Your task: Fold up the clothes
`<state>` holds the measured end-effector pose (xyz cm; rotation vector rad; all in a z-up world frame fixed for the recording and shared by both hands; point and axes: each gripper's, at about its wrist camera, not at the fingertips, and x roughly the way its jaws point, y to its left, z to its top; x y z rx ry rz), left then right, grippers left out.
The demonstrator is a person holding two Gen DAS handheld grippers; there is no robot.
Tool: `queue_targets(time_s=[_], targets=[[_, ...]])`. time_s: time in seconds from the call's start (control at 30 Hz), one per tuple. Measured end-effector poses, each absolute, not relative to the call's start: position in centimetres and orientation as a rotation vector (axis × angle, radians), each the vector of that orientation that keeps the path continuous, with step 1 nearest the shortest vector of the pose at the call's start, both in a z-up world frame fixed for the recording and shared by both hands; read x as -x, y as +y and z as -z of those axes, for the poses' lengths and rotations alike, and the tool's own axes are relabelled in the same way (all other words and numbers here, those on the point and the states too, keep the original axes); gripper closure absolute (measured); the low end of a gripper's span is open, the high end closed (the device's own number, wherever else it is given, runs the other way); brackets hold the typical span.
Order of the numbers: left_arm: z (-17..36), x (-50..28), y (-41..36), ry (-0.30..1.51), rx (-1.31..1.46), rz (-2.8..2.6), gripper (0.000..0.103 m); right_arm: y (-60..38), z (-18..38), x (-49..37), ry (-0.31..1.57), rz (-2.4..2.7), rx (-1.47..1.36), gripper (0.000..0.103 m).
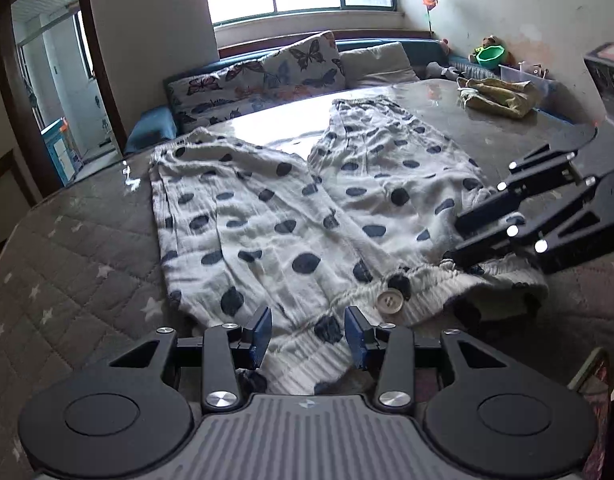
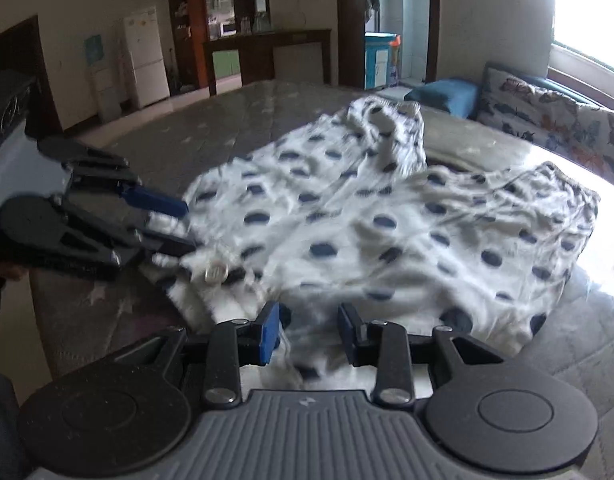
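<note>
White trousers with dark blue dots [image 1: 291,216] lie spread on the quilted grey table cover [image 1: 67,280], legs pointing away, waistband with a white button [image 1: 390,300] nearest me. My left gripper [image 1: 309,334] is open, its blue pads either side of the ribbed waistband. My right gripper [image 1: 451,238] comes in from the right, open over the waistband's right end. In the right wrist view the trousers [image 2: 387,240] are blurred, my right gripper [image 2: 309,330] is open astride the waistband, and the left gripper [image 2: 189,226] is at the left.
An olive garment [image 1: 503,96] lies bunched at the table's far right. Butterfly-print cushions [image 1: 267,76] and a bench sit behind the table under the window. A green bowl [image 1: 491,56] and a clear box stand at the back right. The table surface is glossy beyond the cover.
</note>
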<state>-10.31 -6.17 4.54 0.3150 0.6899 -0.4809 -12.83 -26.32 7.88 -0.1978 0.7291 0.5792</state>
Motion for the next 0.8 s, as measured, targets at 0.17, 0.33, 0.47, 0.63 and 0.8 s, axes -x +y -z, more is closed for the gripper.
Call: queue_targets(time_s=[0.17, 0.33, 0.47, 0.63, 0.8], targets=[[-4.4, 10.5, -5.5, 0.705, -0.299, 0.486, 0.059, -27.9, -5.0, 13.9, 0.73, -0.559, 0.195, 0.07], [-4.5, 10.7, -5.3, 0.709, -0.298, 0.496, 0.059, -28.9, -5.2, 15.3, 0.723, -0.548, 0.179, 0.07], [-4.7, 10.7, -5.3, 0.718, -0.292, 0.503, 0.059, -29.5, -5.1, 15.6, 0.738, -0.542, 0.148, 0.07], [-5.9, 10.4, -5.0, 0.712, -0.258, 0.52, 0.058, -30.1, -7.0, 14.2, 0.674, -0.51, 0.12, 0.07], [-6.9, 8.8, -5.2, 0.692, -0.226, 0.505, 0.054, -30.6, -6.9, 12.5, 0.666, -0.469, 0.095, 0.069]])
